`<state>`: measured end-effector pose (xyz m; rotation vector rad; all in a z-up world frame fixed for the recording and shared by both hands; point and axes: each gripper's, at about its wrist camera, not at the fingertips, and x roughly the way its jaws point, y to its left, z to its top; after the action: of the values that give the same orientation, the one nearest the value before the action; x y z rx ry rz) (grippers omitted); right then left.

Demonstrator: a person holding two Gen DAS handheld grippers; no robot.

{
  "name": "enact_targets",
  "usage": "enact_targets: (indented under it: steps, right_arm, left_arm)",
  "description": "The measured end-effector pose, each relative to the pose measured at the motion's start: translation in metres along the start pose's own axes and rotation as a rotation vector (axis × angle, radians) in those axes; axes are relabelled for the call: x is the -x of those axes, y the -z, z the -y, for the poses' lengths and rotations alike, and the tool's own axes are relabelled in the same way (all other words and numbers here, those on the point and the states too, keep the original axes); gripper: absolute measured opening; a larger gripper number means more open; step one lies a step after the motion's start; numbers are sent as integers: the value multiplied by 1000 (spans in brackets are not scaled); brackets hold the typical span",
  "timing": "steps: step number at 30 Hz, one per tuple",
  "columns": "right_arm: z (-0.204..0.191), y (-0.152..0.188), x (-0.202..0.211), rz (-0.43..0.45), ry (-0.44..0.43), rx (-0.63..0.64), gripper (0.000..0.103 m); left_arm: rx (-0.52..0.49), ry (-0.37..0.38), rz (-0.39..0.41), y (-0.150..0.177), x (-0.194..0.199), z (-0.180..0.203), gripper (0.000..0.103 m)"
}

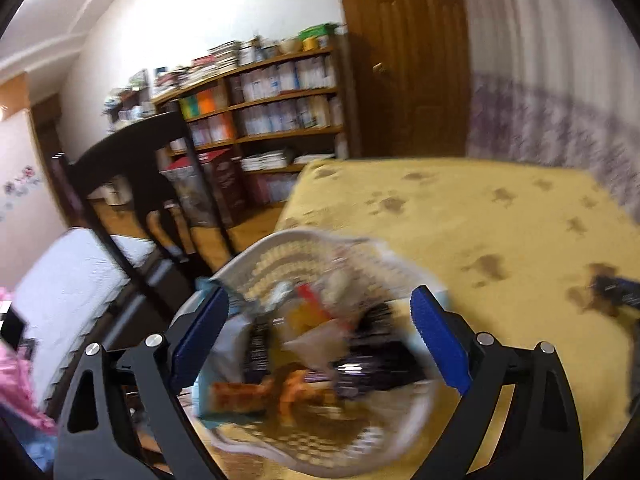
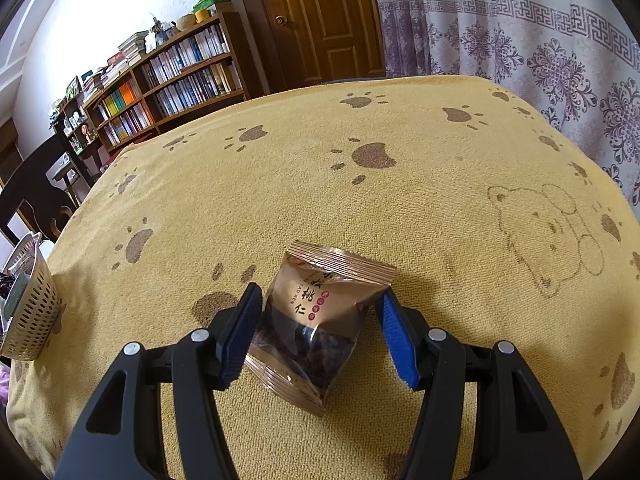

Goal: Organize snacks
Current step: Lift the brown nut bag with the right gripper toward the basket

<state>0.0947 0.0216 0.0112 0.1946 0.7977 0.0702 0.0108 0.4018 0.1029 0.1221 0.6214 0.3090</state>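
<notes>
Right tongs (image 2: 320, 332) astride walnut packet (image 2: 320, 320)

A glossy foil snack packet (image 2: 320, 320) lies on nubby yellow terry cloth (image 2: 400, 208) (perforated plastic basket (image 2: 32, 320) nearby).

The left wrist view is smeared by motion blur, the white perforated plastic basket (image 1: 320, 248) especially; the right is sharp, evenly daylit, with soft shadows. Edges are bent by fisheye distortion.
</notes>
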Motion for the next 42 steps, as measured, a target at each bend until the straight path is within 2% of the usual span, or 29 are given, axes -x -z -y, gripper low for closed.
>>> enact_targets:
  steps: [4,7,9,12,16,23,26,40,42]
  right_arm:
    - [1,0,0,0,0,0,59]
    - [1,0,0,0,1,0,59]
    - [1,1,0,0,1,0,59]
    - [1,1,0,1,0,0,59]
    - [0,0,1,2,1,0,59]
    - [-4,2,18,12,-53,-33,51]
    - [-10,1,24,24,-54,-18,50]
    - [-22,-5,-10,-55,76,5,56]
    - [-26,-3,-10,-47,92,29,48]
  left_arm:
    - [51,-44,-4,0,-4,-17,94]
    - [62,-124,3,0,-6,-29,94]
    - [82,-133,-10,1,-9,-37,94]
    - [105,-125,-10,0,-6,-45,94]
    - [140,-77,21,-5,5,-52,94]
    - [239,-50,71,-9,28,-74,94]
    - [279,-35,94,-9,38,-82,94]
    - [319,23,130,-14,55,-84,95]
    - [322,26,129,-14,55,-83,95]
